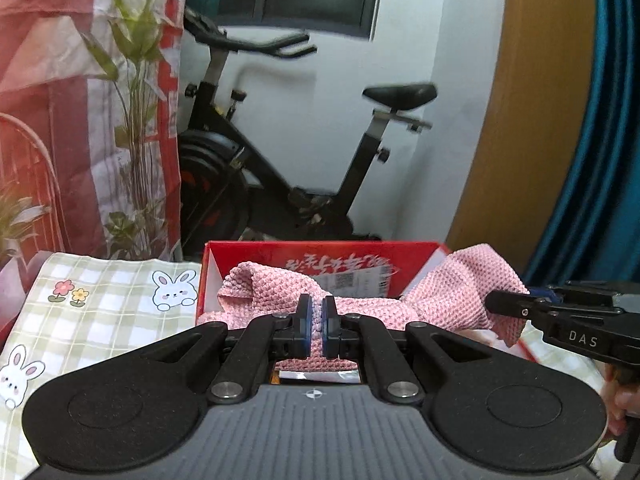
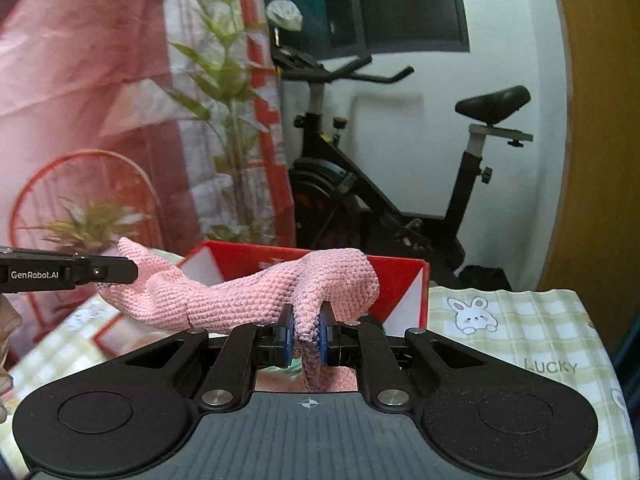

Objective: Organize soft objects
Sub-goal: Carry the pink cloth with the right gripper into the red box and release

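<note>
Left claw clenched on one end of the pink knitted cloth at lower centre; right claw clenched on the other end; cloth stretched above the red box, perhaps touching its rim; checked bench beneath; exercise bike behind.

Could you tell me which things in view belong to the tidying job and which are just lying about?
Part of the job:
- pink knitted cloth, held by both tongs
- red box behind it
- left tongs, shut on the cloth
- right tongs, shut on the cloth

Just lying about:
- exercise bike
- plant
- bunny tablecloth
</note>
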